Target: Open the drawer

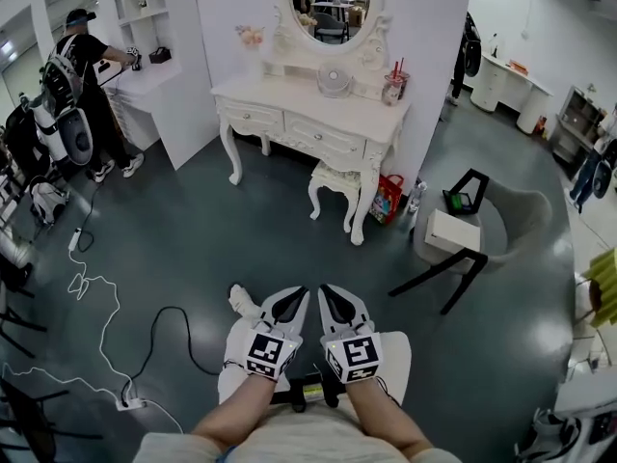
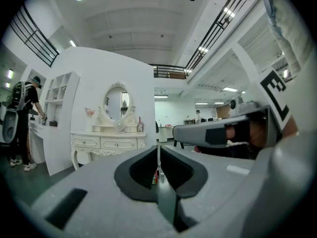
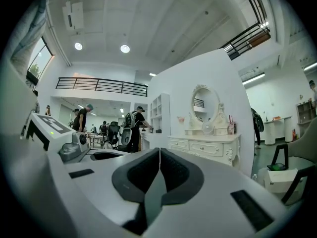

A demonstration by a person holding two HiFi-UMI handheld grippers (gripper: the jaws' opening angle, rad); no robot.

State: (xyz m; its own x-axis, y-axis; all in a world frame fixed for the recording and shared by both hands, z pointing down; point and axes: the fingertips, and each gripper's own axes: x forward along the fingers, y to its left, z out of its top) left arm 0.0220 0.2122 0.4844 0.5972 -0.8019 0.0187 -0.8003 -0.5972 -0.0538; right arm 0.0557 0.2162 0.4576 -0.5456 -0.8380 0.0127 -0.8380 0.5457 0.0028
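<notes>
Left gripper [image 1: 292,303] and right gripper [image 1: 335,303] both pinched closed, empty; vanity [image 1: 289,96] drawer [image 1: 323,136] well off at 12 o'clock, front running 10-to-4, neither gripper clearly nearer.

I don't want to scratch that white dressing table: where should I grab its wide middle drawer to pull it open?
Grip the small knob at the centre of the drawer, coming level and straight at the dressing table's front. The drawer face looks flush with the frame, so the knob is probably the only part to close on.
</notes>
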